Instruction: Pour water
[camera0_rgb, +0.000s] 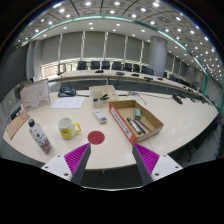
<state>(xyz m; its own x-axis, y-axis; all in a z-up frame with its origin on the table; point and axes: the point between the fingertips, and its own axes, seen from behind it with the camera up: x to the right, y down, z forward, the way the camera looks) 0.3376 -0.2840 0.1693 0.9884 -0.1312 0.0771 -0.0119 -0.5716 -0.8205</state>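
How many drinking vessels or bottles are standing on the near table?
2. A bottle stands left of the hand-held gripper, whose fingers are open. A yellow mug stands beside the bottle, near the red coaster. Others may be hidden inside the cardboard box.

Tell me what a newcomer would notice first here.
Likely the yellow mug and the red coaster just ahead of the open tool. A bottle stands left of the mug, and an open cardboard box sits beyond the right finger.
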